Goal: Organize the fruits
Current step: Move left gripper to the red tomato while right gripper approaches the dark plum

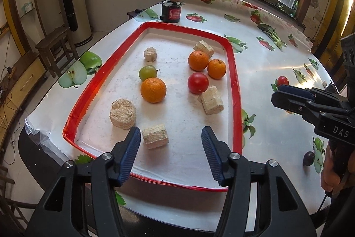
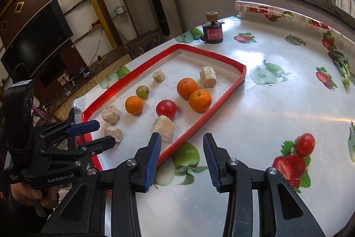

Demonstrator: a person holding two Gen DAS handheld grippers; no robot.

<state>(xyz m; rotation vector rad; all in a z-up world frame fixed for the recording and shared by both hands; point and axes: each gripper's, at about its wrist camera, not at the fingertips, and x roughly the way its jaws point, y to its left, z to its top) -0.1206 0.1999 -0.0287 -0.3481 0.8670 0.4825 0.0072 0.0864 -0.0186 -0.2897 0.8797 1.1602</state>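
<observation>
While the red-rimmed tray [image 1: 235, 90] already carries three oranges, a green grape [image 1: 147, 72] and a red tomato [image 1: 198, 82] among pale, crumbly blocks, two fruits lie loose on the desk [image 2: 277, 103]: a small red tomato [image 2: 305, 144] and a dark round fruit [image 1: 308, 158], perhaps a plum, near the desk edge. So the sorting looks well along, with the gathering of stragglers in hand. The left gripper [image 1: 170, 148] hovers over the near end of the tray, jaws released and empty, a ribbed pale block [image 1: 154, 136] lying below and between them, untouched. The right gripper [image 2: 182, 159] hangs over the tray's near rim and the printed desk cover, jaws parted too, grasping nothing. The next move, I'd judge, calls for the right gripper to swing out to that small tomato, straddle it and close gently. It's smooth, glossy and round, likely to roll or squirt out of a hard pinch. The oranges show dimpled, matte peel; the blocks look fibrous and chalky, shedding dust on the tray floor. The desk cover is slick and shiny, printed with strawberries and apples, so real fruit could be mistaken for print!
</observation>
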